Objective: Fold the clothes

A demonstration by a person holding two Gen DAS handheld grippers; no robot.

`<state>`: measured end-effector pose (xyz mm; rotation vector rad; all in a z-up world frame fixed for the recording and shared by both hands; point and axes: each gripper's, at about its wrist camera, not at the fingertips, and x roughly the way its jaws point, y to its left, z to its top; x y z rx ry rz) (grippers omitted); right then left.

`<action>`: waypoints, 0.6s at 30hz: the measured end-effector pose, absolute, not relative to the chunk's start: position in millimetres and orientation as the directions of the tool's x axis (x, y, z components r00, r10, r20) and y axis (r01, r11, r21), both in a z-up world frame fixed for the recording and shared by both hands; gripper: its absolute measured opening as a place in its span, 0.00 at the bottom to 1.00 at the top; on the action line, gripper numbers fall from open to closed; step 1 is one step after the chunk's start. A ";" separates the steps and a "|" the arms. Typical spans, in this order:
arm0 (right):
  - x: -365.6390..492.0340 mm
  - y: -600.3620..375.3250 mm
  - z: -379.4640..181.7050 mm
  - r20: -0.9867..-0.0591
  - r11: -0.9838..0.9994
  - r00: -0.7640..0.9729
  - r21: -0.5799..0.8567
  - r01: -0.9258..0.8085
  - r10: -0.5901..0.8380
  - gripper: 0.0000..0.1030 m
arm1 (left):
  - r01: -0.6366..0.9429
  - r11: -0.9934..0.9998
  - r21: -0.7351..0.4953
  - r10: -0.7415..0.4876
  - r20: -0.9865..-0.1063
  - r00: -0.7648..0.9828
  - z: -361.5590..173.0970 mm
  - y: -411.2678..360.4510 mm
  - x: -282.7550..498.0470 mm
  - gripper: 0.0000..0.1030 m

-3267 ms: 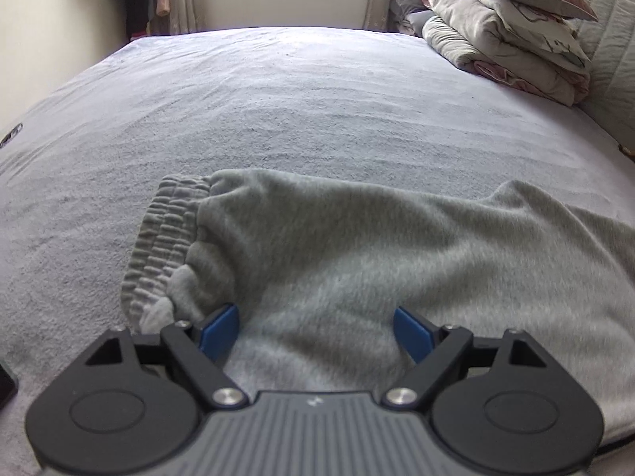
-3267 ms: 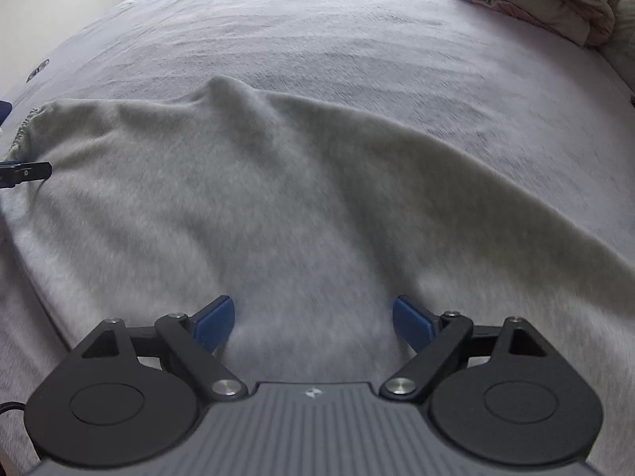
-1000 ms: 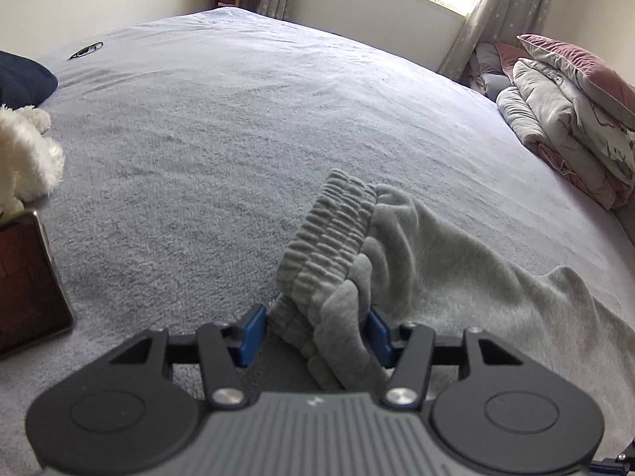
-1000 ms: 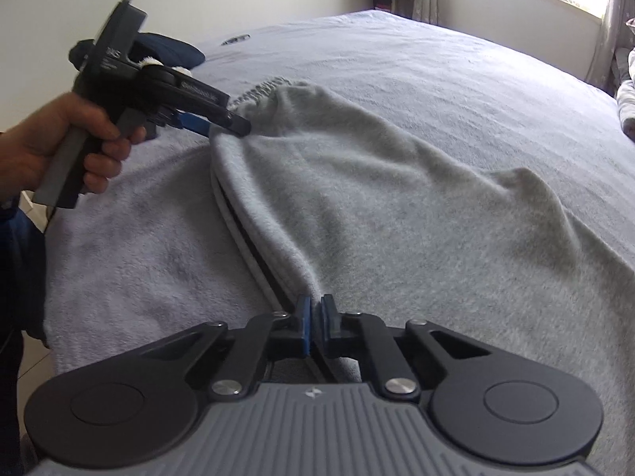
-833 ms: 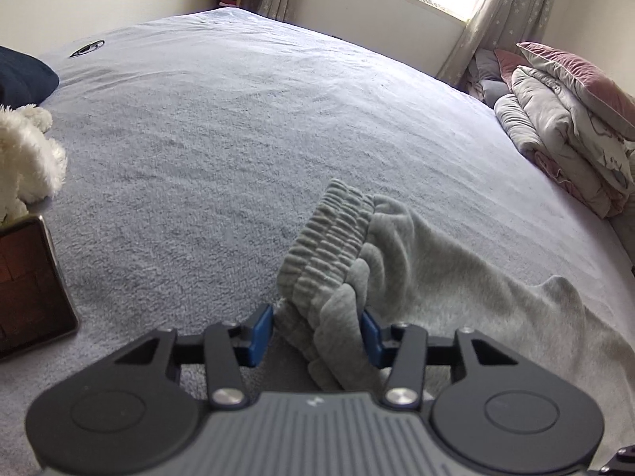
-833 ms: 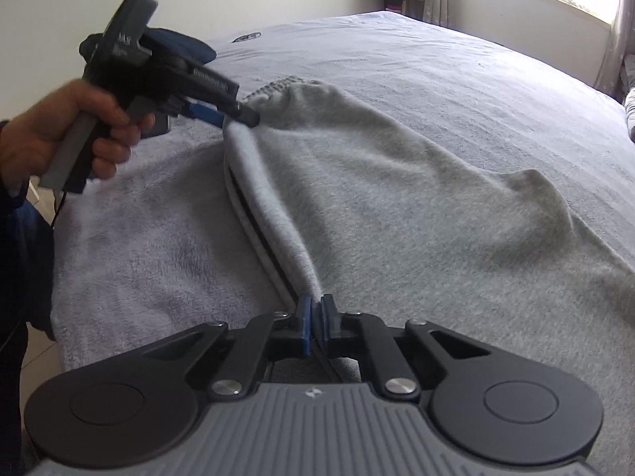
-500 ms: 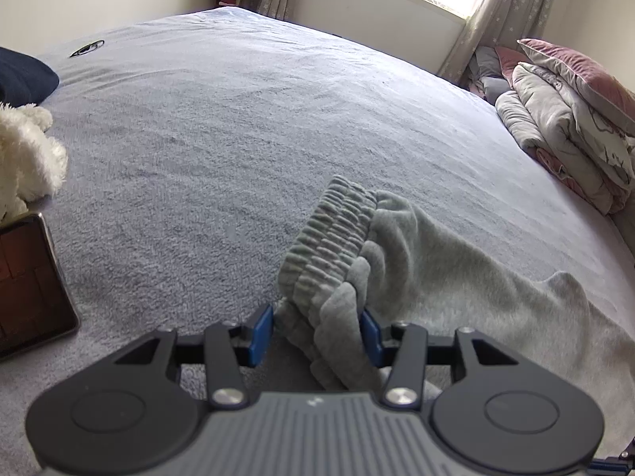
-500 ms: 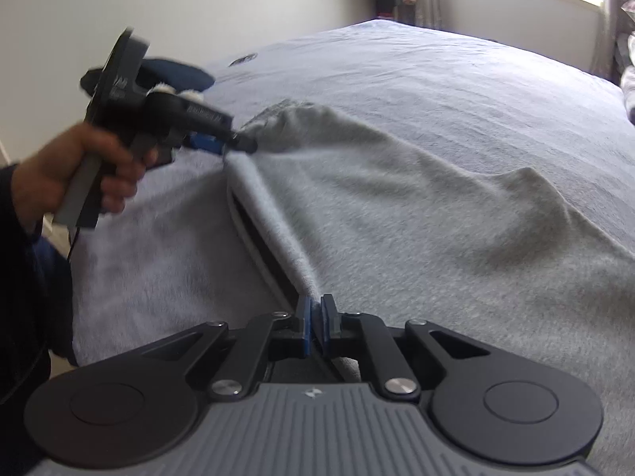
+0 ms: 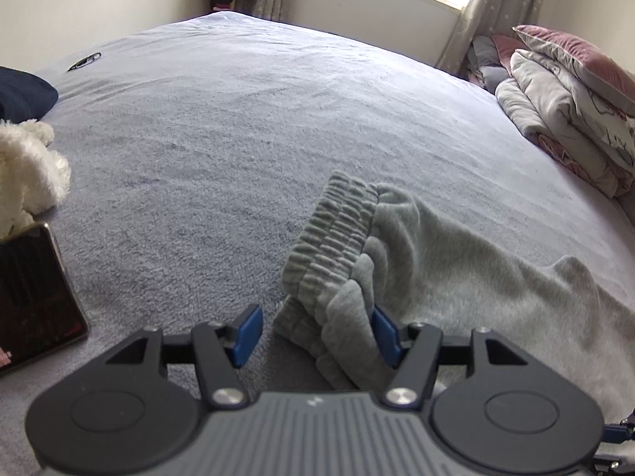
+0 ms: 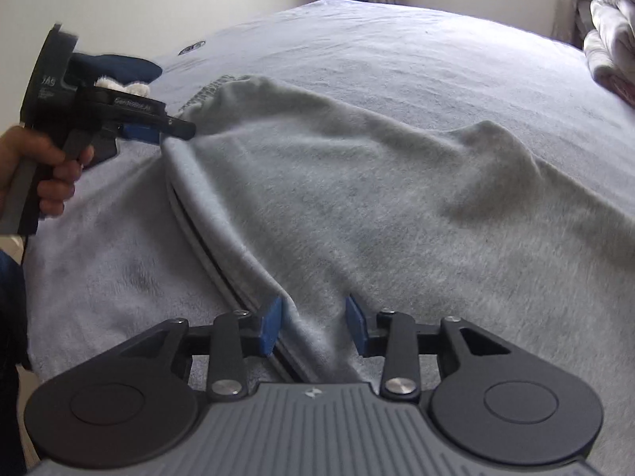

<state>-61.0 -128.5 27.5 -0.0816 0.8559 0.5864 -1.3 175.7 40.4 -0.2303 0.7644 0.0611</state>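
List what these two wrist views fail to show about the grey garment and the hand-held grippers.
- Grey fleece sweatpants: far end runs off the right edge in both views.
- Layers under the folded edge: hidden beneath the top layer, right wrist view.
- Left hand-held gripper: jaws opening; contact behind the bunched cloth unclear.
- Right hand-held gripper: jaws opening around the fold; the fabric beneath it is covered by its own body.
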 end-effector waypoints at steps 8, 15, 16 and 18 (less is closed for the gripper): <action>-57.1 -133.3 24.1 -0.759 0.881 0.533 0.110 -0.461 0.374 0.43 | -0.026 1.000 -0.009 0.016 -0.582 0.813 61.7 126.2 -22.7 0.66; -60.3 -131.0 25.6 -0.750 0.877 0.548 0.087 -0.473 0.370 0.47 | 0.117 0.990 0.074 -0.049 -0.601 0.797 49.2 71.6 -25.5 0.69; -60.6 -131.2 25.1 -0.749 0.876 0.548 0.086 -0.475 0.371 0.48 | 0.124 0.990 0.073 -0.051 -0.624 0.779 44.2 67.6 -23.1 0.69; -61.1 -130.9 24.4 -0.749 0.870 0.549 0.073 -0.488 0.371 0.49 | 0.115 0.992 0.055 -0.049 -0.669 0.742 32.2 65.6 -17.6 0.69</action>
